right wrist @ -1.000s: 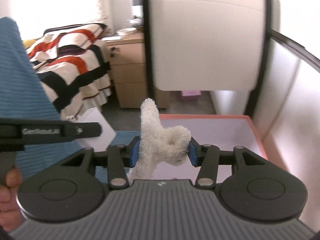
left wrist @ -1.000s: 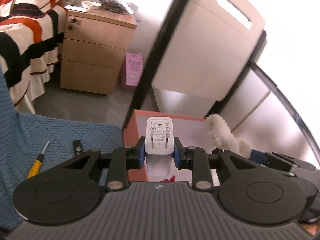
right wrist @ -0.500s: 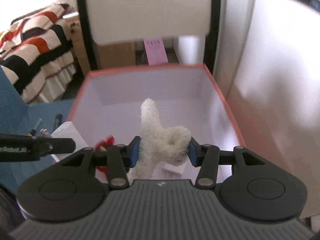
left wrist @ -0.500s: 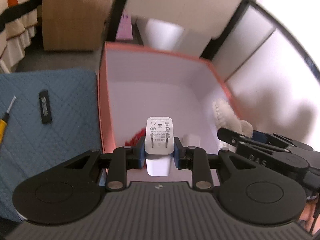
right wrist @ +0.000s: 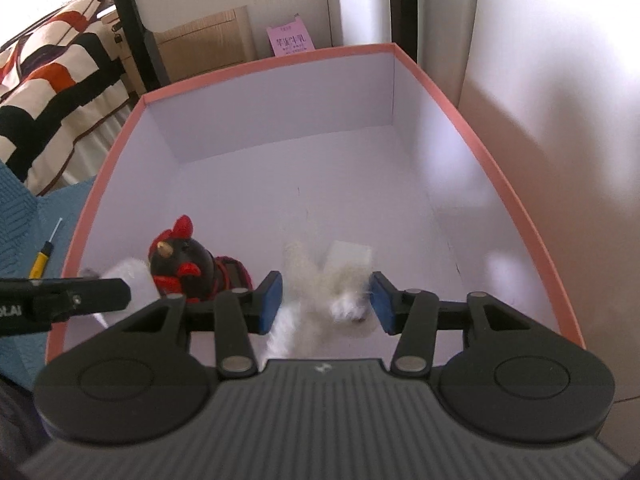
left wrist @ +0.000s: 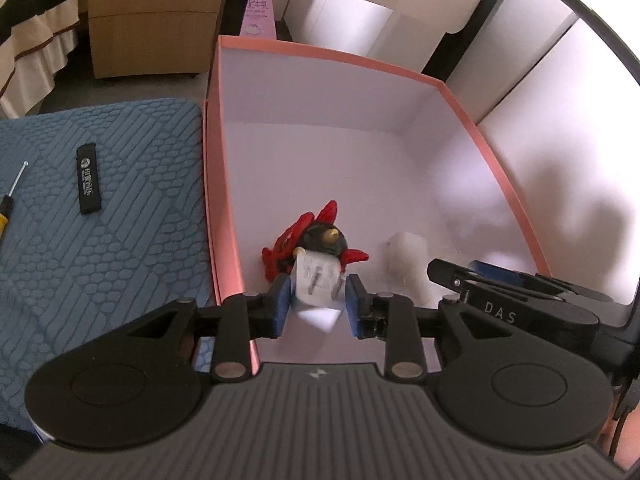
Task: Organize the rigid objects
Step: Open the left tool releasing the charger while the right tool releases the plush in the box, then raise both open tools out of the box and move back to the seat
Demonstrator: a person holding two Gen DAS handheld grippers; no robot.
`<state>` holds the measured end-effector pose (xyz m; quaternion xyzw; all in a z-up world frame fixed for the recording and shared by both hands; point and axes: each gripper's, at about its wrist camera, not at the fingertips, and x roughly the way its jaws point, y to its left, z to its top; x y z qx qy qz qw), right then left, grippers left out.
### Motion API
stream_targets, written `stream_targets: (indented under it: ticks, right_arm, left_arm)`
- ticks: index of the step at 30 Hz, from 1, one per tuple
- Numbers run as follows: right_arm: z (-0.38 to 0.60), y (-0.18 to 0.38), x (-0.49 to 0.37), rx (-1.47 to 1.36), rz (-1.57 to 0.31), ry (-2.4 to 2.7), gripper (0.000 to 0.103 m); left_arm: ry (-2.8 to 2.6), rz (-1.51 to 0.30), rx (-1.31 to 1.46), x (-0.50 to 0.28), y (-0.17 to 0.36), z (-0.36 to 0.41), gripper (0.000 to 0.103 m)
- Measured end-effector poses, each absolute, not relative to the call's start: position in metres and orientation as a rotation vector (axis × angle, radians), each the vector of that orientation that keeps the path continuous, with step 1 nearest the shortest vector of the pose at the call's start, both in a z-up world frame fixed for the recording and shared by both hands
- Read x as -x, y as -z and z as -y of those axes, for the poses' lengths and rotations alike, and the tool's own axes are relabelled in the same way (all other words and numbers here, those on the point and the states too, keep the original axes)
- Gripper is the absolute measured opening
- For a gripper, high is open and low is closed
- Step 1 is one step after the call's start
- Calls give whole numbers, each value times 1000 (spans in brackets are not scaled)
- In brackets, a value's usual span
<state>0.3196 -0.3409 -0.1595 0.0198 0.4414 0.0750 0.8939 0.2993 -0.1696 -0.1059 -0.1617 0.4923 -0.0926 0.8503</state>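
A pink-rimmed white box [left wrist: 211, 168] lies open below both grippers; it also shows in the right wrist view [right wrist: 496, 184]. My left gripper [left wrist: 316, 300] is open, and a white plug charger [left wrist: 318, 280] is tilted and blurred between its pads, dropping into the box. My right gripper [right wrist: 326, 298] is open, and a white fluffy toy [right wrist: 320, 280] falls blurred between its pads. A black and red chicken figure [left wrist: 320, 236] and a white block [left wrist: 406, 246] lie on the box floor.
A blue mat [left wrist: 100, 208] left of the box holds a black stick [left wrist: 89, 178] and a yellow-handled screwdriver [left wrist: 6, 208]. A wooden drawer unit [left wrist: 156, 16], a pink carton [left wrist: 258, 12] and a striped bed [right wrist: 52, 76] stand beyond.
Both grippers have tipped down over the box and opened. The charger and the fluffy toy have slipped from the pads and are falling into the box.
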Motion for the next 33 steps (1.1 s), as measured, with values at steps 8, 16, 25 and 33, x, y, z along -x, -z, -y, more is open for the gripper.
stream_targets:
  ticks: [8, 16, 25, 33]
  right_arm:
    - [341, 137, -313, -71, -864, -142, 54]
    - [329, 82, -286, -81, -702, -168, 54]
    - [307, 47, -253, -69, -577, -250, 54]
    - [285, 56, -232, -77, -585, -309, 54]
  left_arm:
    - [178, -966, 329, -289, 82, 164, 36]
    - [158, -828, 341, -265, 27, 136, 36]
    - [122, -715, 373, -227, 1, 101, 36]
    - [54, -686, 376, -194, 12, 73, 36]
